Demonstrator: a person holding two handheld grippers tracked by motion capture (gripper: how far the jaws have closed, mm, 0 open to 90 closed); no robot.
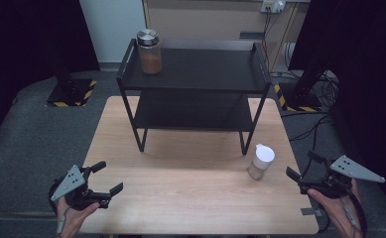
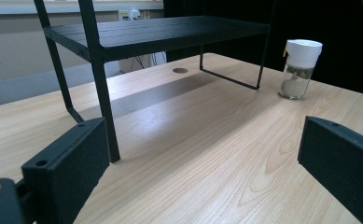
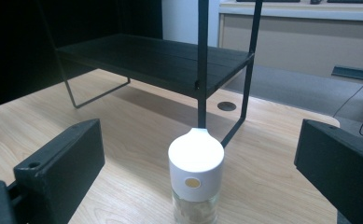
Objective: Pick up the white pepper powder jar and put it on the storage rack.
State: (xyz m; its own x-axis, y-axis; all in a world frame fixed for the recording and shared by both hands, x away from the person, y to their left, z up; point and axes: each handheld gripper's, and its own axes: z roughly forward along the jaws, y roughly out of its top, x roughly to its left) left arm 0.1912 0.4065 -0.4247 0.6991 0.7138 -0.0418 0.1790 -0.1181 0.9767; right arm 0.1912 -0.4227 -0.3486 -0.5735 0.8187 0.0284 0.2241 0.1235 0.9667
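Black jaws of the right gripper (image 3: 195,163) stand wide apart with nothing between them but air, aimed straight at the white-capped shaker (image 3: 196,179), which sits upright on the wooden table (image 3: 137,121) just in front of the rack's near right leg (image 3: 202,70). In the high view the right gripper (image 1: 307,171) is near the shaker (image 1: 261,161) but apart from it, off the table's right edge. The left gripper (image 1: 103,181) is likewise spread open and empty, over the near left corner, well apart from everything.

Risk, as I judge it: the shaker is tall and narrow, so one jaw arriving before the other could tip it toward the leg behind; a grip high on the smooth white cap could slip or twist it loose. Lifting it onto the black rack (image 1: 195,74) could also clip the shelf rim.

Contents: the shaker's clear glass base holds a low layer of pale, grainy powder. On the top shelf, at its left rear, a metal-lidded glass jar (image 1: 149,52) holds orange-brown powder to about two-thirds.
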